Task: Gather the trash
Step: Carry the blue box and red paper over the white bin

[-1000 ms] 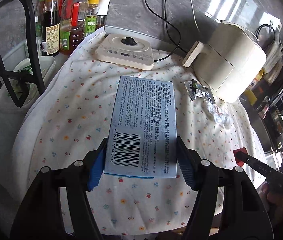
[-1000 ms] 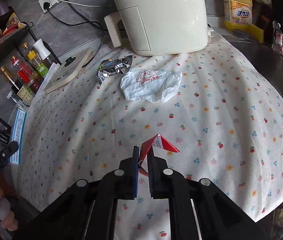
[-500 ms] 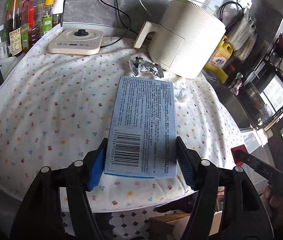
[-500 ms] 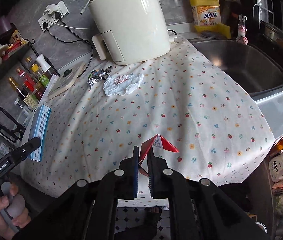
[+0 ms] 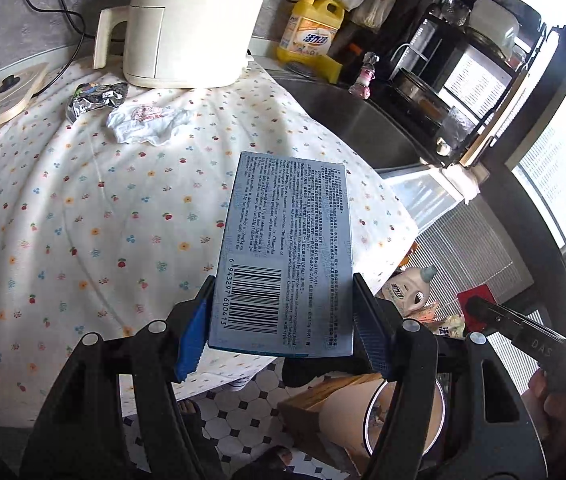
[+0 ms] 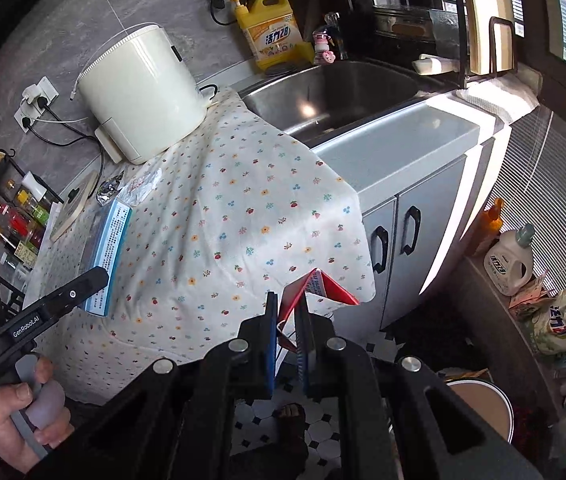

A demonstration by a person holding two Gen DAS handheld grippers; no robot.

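A blue box (image 5: 283,256) is clamped in the left gripper (image 5: 279,316), a red wrapper (image 6: 315,292) pinched in the right gripper (image 6: 287,334); both are judged bound for the bin (image 5: 367,420) below, where release is needed.

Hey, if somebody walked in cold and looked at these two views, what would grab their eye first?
Probably the blue box with a barcode, clamped in the left gripper over the front edge of the flowered tablecloth. Next, the red folded wrapper pinched in the right gripper, above the tiled floor. Behind, a cream appliance stands beside the steel sink.
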